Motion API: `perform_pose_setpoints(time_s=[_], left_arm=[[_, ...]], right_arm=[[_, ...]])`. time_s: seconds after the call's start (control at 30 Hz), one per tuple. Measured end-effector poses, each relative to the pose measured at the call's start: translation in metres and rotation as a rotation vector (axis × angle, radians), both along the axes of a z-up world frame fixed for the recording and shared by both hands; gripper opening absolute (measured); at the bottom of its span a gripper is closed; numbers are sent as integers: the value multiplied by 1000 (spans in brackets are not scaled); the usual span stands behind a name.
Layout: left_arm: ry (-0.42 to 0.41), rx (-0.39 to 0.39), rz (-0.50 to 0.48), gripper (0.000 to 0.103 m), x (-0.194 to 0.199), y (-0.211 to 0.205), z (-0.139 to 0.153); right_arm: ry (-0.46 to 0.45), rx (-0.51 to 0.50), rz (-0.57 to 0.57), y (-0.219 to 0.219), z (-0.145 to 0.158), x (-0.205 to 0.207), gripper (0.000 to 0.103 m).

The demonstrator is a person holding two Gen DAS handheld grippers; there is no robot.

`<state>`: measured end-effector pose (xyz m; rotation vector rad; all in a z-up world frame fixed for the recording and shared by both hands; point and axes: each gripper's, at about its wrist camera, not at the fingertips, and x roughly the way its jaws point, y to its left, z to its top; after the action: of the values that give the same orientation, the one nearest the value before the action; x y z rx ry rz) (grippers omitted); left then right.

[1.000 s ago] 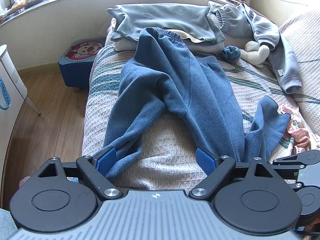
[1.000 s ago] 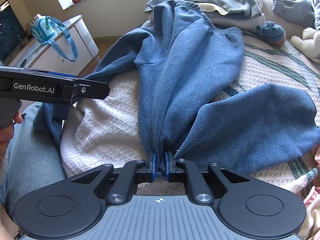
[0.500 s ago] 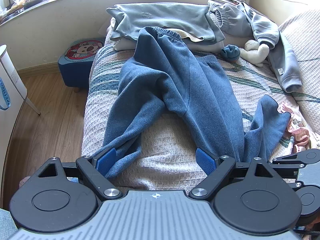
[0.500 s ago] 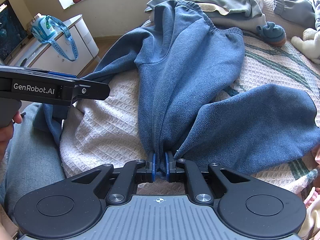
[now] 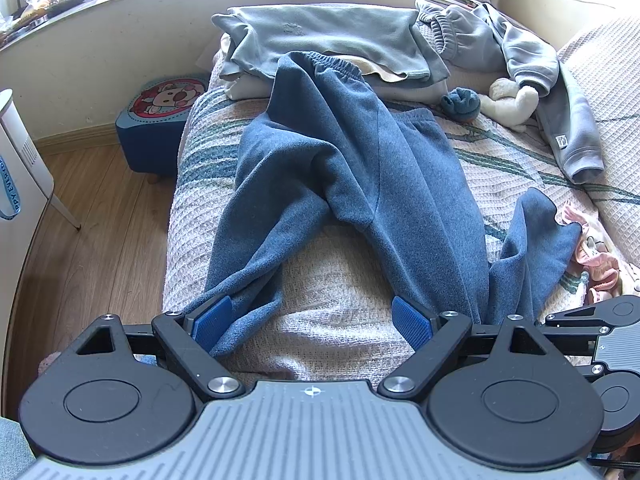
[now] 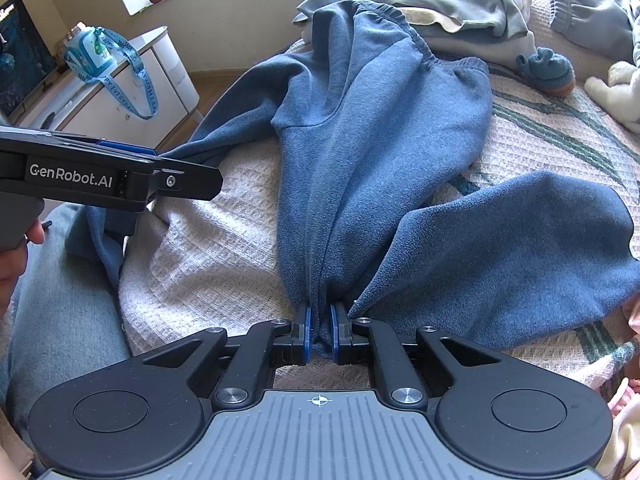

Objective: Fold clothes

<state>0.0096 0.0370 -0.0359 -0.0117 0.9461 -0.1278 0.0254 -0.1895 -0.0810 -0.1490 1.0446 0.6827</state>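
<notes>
Blue fleece trousers [image 5: 352, 168] lie spread on the bed, waistband far, legs toward me. They also show in the right wrist view [image 6: 372, 152]. My left gripper [image 5: 312, 322] is open at the bed's near edge; the left leg's end lies against its left pad [image 5: 210, 320]. My right gripper [image 6: 319, 334] is shut on the right leg where the cloth bunches; the leg's end flops to the right [image 6: 520, 248]. The left gripper's side shows in the right wrist view [image 6: 120, 180].
Folded grey-green clothes [image 5: 332, 44] are stacked at the bed's far end. A grey hoodie [image 5: 532, 64], a blue sock [image 5: 460, 102] and a white plush toy [image 5: 512, 104] lie far right. Pink cloth [image 5: 596, 272] is at right. A stool [image 5: 160, 120] and white cabinet [image 6: 132, 80] stand left.
</notes>
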Motion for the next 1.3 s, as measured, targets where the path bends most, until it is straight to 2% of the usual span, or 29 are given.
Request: perform_pose_setpoints(time_s=[0.97, 1.3], left_arm=[[0, -2, 0, 88, 0, 0, 0], [-19, -5, 29, 88, 0, 5, 5]], right_arm=[[-12, -15, 15, 4, 0, -2, 12], [-81, 3, 60, 10, 24, 8, 11]])
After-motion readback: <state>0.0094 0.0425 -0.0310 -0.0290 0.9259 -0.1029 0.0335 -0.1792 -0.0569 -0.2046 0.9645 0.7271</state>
